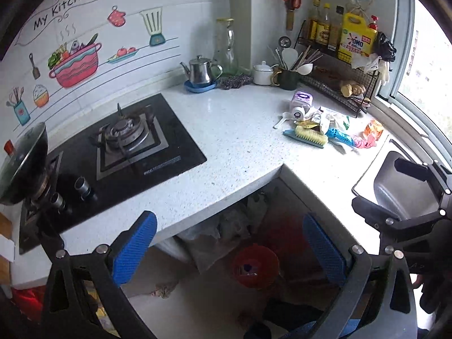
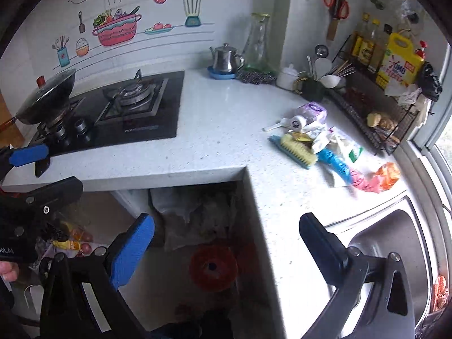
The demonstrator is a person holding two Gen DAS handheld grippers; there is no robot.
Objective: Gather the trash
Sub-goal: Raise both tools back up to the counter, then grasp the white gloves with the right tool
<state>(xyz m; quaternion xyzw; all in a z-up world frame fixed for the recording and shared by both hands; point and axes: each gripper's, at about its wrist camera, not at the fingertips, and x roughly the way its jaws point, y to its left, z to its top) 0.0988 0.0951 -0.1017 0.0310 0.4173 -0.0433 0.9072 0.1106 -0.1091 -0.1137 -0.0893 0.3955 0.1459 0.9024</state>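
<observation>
A heap of trash lies on the white counter (image 1: 240, 130) by the window: crumpled white-and-green bag (image 1: 339, 118) (image 2: 349, 147), blue wrapper (image 1: 339, 135) (image 2: 336, 163), pink wrapper (image 1: 364, 142) (image 2: 364, 182) and orange wrapper (image 1: 373, 130) (image 2: 389, 173). A purple bottle (image 1: 303, 99) (image 2: 313, 113), a small white bottle (image 1: 298, 111) and a yellow-bristled brush (image 1: 310, 137) (image 2: 296, 149) lie among them. My left gripper (image 1: 230, 243) (image 2: 42, 171) hangs open over the floor gap, well short of the heap. My right gripper (image 2: 226, 243) (image 1: 395, 189) is open too, near the sink, holding nothing.
A red round bin (image 1: 255, 265) (image 2: 213, 267) stands on the floor under the counter, beside pale bags. A gas hob (image 1: 127, 141) with a lidded wok (image 1: 25, 163) is at left. Kettle (image 1: 200, 70), glass jug, utensil cup and wire rack (image 1: 339, 56) line the back; a steel sink (image 2: 389, 243) is at right.
</observation>
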